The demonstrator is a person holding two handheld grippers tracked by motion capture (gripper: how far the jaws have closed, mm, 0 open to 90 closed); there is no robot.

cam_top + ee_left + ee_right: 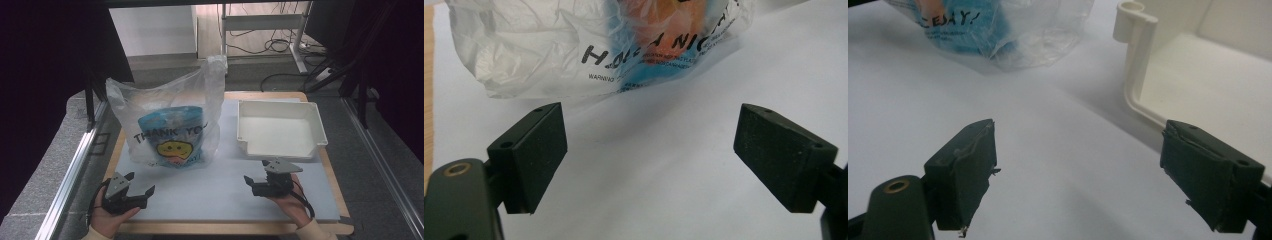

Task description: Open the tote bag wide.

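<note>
High view: I hold my left gripper (141,192) at the near left of the counter (210,195), which is a wooden top covered by a pale grey-white mat. My right gripper (256,181) sits at the near right. Both rest low over the mat, each held in one of my hands, each with a grey three-cornered plate on top and a black cable trailing back.

The translucent white plastic carrier bag (170,120), printed "THANK YOU" in black with a yellow smiley face, stands upright on the mat ahead of my left gripper, its handles raised. Inside it a blue packet (172,131) shows through the film. To the right of the bag, apart from it, lies the shallow white rectangular plastic tray (317,125), just beyond my right gripper.

Left gripper view: my jaws stand wide apart with bare mat between them; nothing is held. The bag (574,45) lies ahead of the jaws, near but not touching, its black lettering and the blue and orange of the packet visible through the plastic.

Right gripper view: my jaws likewise stand wide, nothing between them. The tray (1135,60) is ahead to the right, its rounded corner just beyond the right jaw. The bag (1013,30) is farther off at the upper left.
</note>
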